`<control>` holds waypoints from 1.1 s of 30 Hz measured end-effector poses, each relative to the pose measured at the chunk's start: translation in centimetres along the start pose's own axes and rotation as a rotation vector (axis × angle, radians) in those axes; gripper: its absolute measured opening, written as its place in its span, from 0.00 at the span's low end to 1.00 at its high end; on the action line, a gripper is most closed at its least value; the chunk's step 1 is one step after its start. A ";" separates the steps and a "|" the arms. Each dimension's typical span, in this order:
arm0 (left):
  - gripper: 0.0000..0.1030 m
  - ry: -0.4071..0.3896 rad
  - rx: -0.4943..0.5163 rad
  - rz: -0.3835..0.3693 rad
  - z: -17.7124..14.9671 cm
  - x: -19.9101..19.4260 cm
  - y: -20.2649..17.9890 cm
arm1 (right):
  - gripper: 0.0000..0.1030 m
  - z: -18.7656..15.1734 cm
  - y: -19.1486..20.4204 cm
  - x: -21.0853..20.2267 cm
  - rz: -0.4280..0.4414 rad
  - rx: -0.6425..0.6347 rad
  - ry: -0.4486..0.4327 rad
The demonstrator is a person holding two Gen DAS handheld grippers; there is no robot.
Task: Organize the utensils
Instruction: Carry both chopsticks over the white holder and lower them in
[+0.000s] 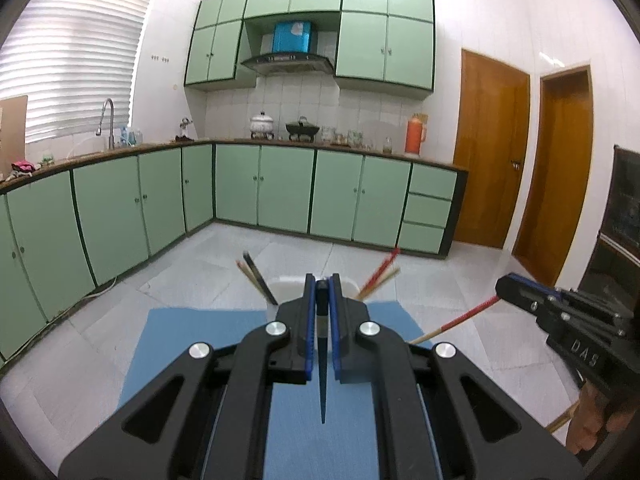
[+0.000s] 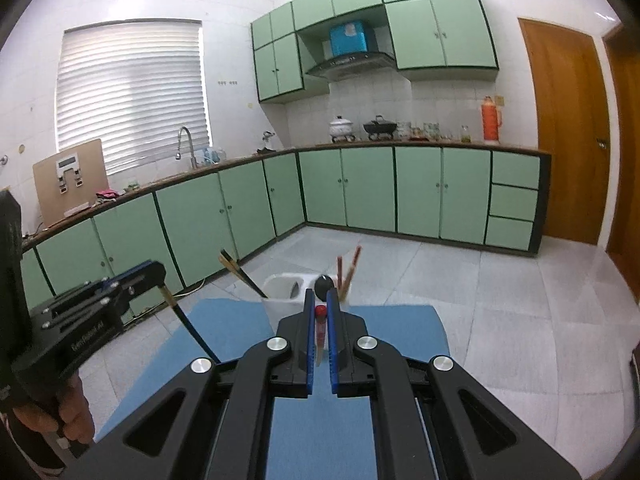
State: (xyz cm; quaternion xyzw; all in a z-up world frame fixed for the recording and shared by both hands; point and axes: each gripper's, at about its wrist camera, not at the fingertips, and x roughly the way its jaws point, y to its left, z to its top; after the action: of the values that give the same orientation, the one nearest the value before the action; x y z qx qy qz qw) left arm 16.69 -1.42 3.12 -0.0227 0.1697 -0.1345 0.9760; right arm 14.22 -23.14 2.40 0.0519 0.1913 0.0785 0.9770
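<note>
My left gripper (image 1: 321, 284) is shut on a black chopstick (image 1: 322, 360) whose thin tip points back toward the camera. My right gripper (image 2: 320, 300) is shut on a red chopstick (image 2: 321, 330) with a pale tip. Each gripper shows in the other's view: the right gripper (image 1: 502, 288) with its red chopstick (image 1: 460, 320), the left gripper (image 2: 158, 272) with its black chopstick (image 2: 188, 322). Both hang above a blue mat (image 1: 192, 340), just short of a white utensil holder (image 2: 280, 286). The holder has dark chopsticks (image 2: 240, 272) leaning left and reddish ones (image 2: 348, 268) on the right.
A round black utensil end (image 2: 324, 286) sticks up from the holder right behind my right fingertips. The mat (image 2: 240, 328) lies on a pale surface. A person's hand (image 1: 596, 412) grips the right tool. Green cabinets, a sink and wooden doors stand far across the tiled floor.
</note>
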 end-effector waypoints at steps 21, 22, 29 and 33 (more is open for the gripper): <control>0.05 -0.203 0.002 0.043 10.3 4.8 -0.4 | 0.05 8.3 0.3 4.8 -0.003 -0.082 -0.092; 0.05 -0.204 0.002 0.046 10.5 5.3 -0.4 | 0.05 8.5 0.2 5.5 -0.008 -0.089 -0.083; 0.05 -0.162 -0.006 0.059 10.5 10.1 0.1 | 0.05 8.1 0.3 9.4 -0.024 -0.124 -0.017; 0.05 -0.118 -0.013 0.064 9.5 12.5 1.0 | 0.05 7.3 0.3 12.0 -0.029 -0.134 0.032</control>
State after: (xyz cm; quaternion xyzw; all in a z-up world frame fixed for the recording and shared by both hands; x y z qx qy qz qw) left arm 31.52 -3.87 7.90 -0.0315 0.1134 -0.1007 0.9879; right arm 27.94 -21.25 4.82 -0.0179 0.2020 0.0776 0.9761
